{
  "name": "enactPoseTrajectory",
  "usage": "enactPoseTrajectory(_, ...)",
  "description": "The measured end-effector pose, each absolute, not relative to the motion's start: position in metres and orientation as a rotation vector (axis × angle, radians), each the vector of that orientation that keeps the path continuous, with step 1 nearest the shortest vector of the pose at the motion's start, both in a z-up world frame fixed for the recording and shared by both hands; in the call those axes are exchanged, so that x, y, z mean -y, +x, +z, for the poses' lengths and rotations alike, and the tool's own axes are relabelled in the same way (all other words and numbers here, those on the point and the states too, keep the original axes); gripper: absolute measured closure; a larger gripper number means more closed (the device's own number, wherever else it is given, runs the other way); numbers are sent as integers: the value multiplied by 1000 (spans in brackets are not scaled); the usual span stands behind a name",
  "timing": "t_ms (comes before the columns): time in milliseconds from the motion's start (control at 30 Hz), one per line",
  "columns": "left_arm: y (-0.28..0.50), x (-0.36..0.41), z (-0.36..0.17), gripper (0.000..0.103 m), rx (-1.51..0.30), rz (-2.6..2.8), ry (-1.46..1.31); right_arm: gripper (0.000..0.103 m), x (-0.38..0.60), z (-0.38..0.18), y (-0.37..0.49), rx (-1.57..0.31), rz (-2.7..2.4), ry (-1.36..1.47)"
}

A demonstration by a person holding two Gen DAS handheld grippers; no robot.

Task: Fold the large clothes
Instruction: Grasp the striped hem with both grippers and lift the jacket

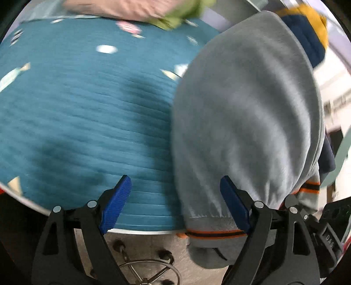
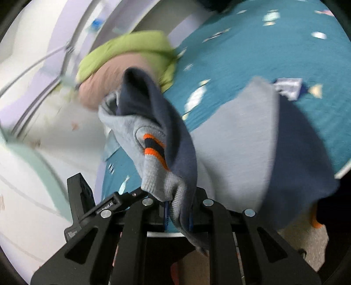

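A large grey sweatshirt [image 1: 245,114] with navy lining and an orange-and-black striped hem lies over the right part of a teal quilted bed cover [image 1: 76,114]. Its hem hangs over the near edge. My left gripper [image 1: 177,203] is open, its blue pads [image 1: 116,203] wide apart over the bed edge, the right pad against the sweatshirt's hem. In the right wrist view my right gripper [image 2: 178,216] is shut on a bunched striped edge of the sweatshirt [image 2: 153,153], lifting it above the cover [image 2: 252,54].
A pink and green bundle of clothes [image 2: 125,65] lies at the far side of the bed, also seen in the left wrist view [image 1: 140,8]. A navy and yellow garment [image 1: 307,32] lies behind the sweatshirt. A metal stool base [image 1: 144,271] stands on the floor below the bed edge.
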State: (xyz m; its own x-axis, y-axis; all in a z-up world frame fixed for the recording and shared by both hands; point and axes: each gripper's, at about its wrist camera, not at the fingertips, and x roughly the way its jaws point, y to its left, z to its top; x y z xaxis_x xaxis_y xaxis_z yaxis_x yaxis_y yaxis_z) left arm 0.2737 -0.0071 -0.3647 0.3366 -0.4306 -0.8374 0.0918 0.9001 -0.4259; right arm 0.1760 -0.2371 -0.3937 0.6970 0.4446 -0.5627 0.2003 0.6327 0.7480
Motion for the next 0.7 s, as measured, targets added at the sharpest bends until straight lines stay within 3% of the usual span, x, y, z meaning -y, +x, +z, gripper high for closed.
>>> enactPoseTrajectory(300, 269, 72, -404, 19, -1284, -380, -196, 88, 299, -459, 151, -962, -73, 1033)
enactPoseTrajectory(367, 267, 75, -411, 18, -1302, -360, -193, 73, 302, -463, 149, -1003, -112, 1040)
enactPoseTrajectory(500, 264, 76, -422, 15, -1310, -346, -199, 62, 312, -448, 142, -1048, -137, 964)
enactPoseTrajectory(567, 262, 74, -424, 14, -1310, -344, -194, 49, 321, -435, 133, -1043, -165, 896)
enactPoseTrajectory(700, 265, 69, -423, 14, -1322, -343, -249, 41, 347, -433, 136, -1049, -166, 868)
